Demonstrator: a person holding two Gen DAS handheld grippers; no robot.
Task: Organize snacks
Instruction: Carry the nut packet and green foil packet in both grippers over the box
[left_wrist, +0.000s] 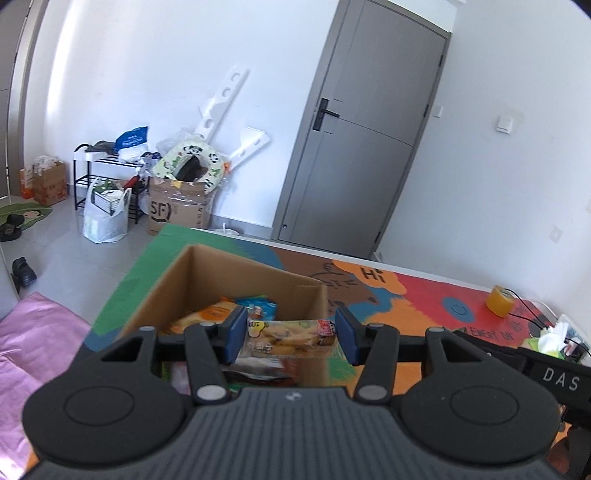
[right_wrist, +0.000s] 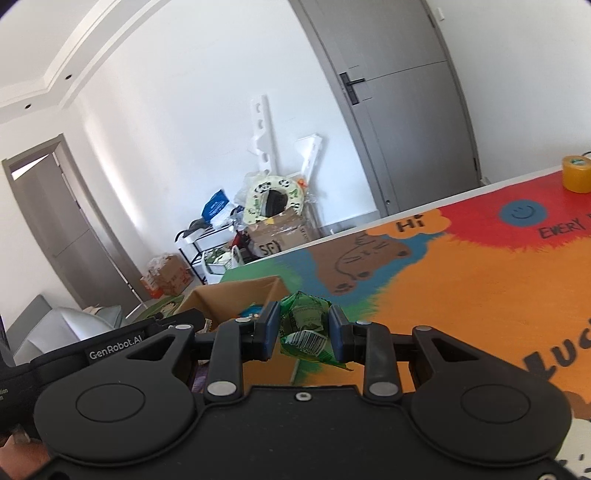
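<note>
The left gripper (left_wrist: 291, 341) is seen above the open cardboard box (left_wrist: 207, 277), its blue pads spread apart. A beige snack packet (left_wrist: 291, 338) lies across the gap between the pads; its left end appears to touch the left pad, but a small gap is seen at the right pad, so the claw is recorded as open rather than clamped. Whether the packet rests on the box contents or on the box's right wall cannot be told. Inside the box, an orange packet (left_wrist: 216, 312) and a blue packet (left_wrist: 260, 306) are noted further back.

The right gripper (right_wrist: 303, 329) is closed on a crumpled green snack packet (right_wrist: 304, 328), pinched between both blue pads, with a barcode visible on its underside. It is held just beside the right edge of the cardboard box (right_wrist: 236, 295), over the colourful cartoon mat (right_wrist: 461, 295) on which the box stands.

A yellow tape roll (right_wrist: 577, 173) is observed at the far end of the mat, well apart from the box. A grey door (left_wrist: 365, 140) is recorded behind.
</note>
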